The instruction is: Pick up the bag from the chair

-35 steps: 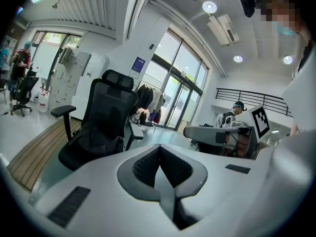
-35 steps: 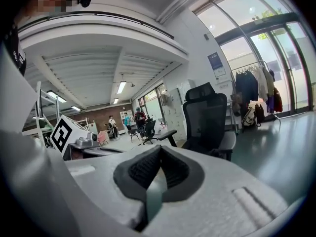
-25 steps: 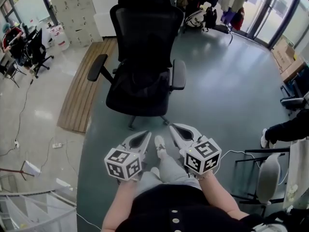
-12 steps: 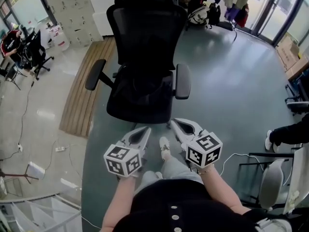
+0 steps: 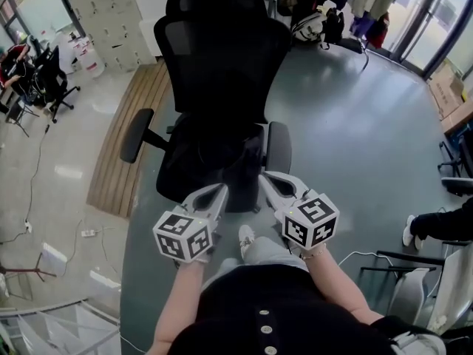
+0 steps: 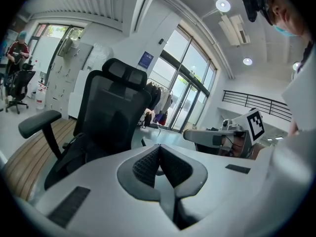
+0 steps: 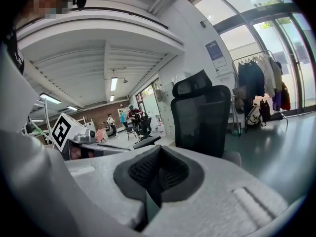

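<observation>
The jaws of the left gripper [image 6: 158,147] are pressed together, and nothing is pinched between them. The jaws of the right gripper [image 7: 159,149] are likewise seen closed and empty. The two grippers are held side by side, near each other, in front of the person's body, and both are pointed at the chair [image 5: 222,58]. In the head view their tips are seen against the front edge of the seat [image 5: 177,183]: the left one is near its middle, and the right one is just below the armrest [image 5: 278,145] on that side. Whether the seat is touched cannot be told.

The bag [image 5: 211,146] is seen as a dark, crumpled shape lying on the seat, close to the foot of the backrest. Being black on black, its outline is hard to make out. It is touched by neither gripper.

A shoe [image 5: 246,237] is seen on the floor [image 5: 355,139] between the grippers. The chair is set on this grey floor, beside a wooden platform [image 5: 122,154]. Behind the chair a backpack [image 5: 307,26] is seen on the floor, and a rack [image 7: 259,83] of clothes is seen by the glass wall. People [image 5: 18,61] are seated far off at the left.
</observation>
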